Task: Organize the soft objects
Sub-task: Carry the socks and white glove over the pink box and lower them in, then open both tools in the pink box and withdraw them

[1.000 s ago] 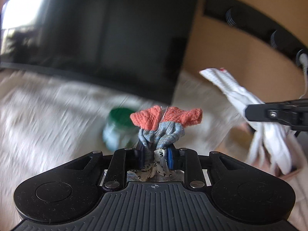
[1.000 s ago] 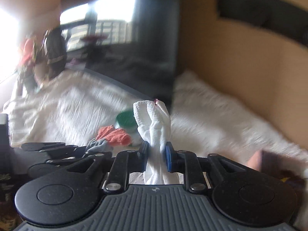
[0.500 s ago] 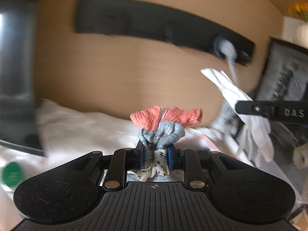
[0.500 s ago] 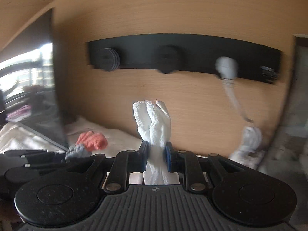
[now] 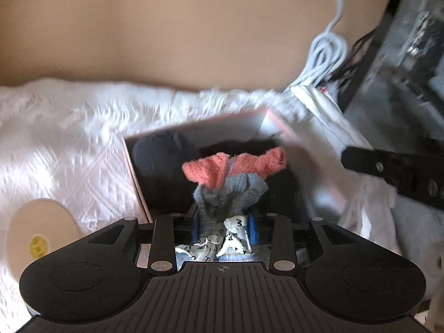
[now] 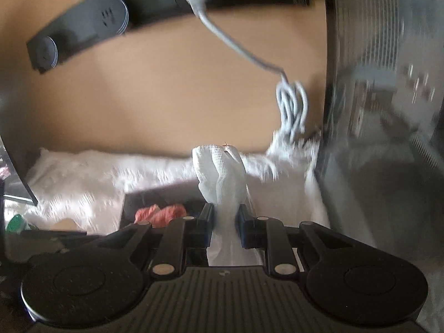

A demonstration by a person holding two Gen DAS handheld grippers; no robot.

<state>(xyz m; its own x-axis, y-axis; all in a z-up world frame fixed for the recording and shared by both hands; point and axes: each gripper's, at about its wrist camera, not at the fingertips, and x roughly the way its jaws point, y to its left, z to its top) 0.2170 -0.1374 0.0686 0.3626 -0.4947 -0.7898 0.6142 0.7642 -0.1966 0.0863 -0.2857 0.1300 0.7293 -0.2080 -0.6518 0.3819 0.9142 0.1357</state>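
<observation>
My left gripper is shut on a bundle of socks, coral at the tips, grey-blue below, with a white lettered part at the jaws. It hangs above a pink-rimmed open box with dark items inside. My right gripper is shut on a white cloth that stands up between the jaws. The box and the coral socks show low left in the right wrist view. The right gripper's black finger shows at the right of the left wrist view.
A white fluffy cover lies under everything. A round cream lid sits left of the box. A coiled white cable hangs from a black wall strip. A dark appliance stands at the right.
Both grippers have swung right and tilted down, away from the dark screen and green jar. The pink-rimmed box has come into view under the left gripper. Both grips are unchanged.
</observation>
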